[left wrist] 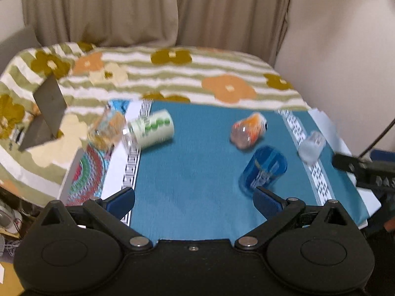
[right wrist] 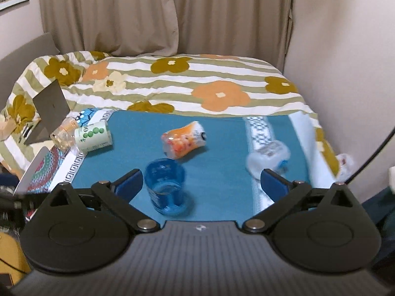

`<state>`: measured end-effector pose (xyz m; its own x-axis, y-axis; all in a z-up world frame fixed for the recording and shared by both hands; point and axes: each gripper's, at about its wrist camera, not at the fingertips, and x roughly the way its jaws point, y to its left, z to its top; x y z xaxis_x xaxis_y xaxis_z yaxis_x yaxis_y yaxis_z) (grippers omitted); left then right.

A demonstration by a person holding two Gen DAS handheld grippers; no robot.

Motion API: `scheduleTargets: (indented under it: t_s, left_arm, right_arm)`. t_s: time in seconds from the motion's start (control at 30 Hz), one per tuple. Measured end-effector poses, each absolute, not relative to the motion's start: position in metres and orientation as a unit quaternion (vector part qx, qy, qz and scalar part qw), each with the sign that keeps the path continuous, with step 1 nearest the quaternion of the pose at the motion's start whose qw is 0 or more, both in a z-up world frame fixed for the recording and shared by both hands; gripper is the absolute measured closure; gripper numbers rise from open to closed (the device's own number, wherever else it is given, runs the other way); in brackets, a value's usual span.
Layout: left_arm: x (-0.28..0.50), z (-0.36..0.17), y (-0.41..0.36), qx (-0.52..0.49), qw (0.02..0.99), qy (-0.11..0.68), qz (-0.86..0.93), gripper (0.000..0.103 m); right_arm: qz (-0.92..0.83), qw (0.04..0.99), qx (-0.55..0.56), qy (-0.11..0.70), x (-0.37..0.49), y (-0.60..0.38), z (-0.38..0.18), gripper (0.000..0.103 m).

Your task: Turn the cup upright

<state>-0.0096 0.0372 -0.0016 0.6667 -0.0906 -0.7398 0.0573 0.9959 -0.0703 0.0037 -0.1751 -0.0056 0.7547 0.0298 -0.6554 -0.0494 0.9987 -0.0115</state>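
while both tools hover low with fingers spread wide and grasping nothing, the left tool (left wrist: 193, 203) and right tool (right wrist: 201, 183) face the blue cup (right wrist: 166, 187), standing mouth-up on the teal cloth (right wrist: 217, 148); beyond lie tipped cups, then a flowered bed (right wrist: 172, 79) and beige curtains (right wrist: 160, 12).

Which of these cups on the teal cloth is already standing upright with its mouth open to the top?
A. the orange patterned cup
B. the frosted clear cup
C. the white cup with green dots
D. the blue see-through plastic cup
D: in the right wrist view the blue see-through plastic cup stands on its base on the teal cloth with its round mouth facing up.
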Motion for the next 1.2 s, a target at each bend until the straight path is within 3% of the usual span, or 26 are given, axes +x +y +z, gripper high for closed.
scheduleTargets:
  t_s: [0.33, 1.2]
  left_arm:
    - [-0.03, 0.011, 0.002, 0.011, 0.934, 0.357, -0.022, 0.0]
    - [-0.038, 0.013, -0.007, 0.029, 0.938, 0.346, -0.018, 0.0]
  right_arm:
    - [0.009, 0.912, -0.002, 0.41, -0.017, -0.219, -0.004, 0.0]
    - [0.006, 0.913, 0.013, 0.408, -0.02, -0.23, -0.004, 0.0]
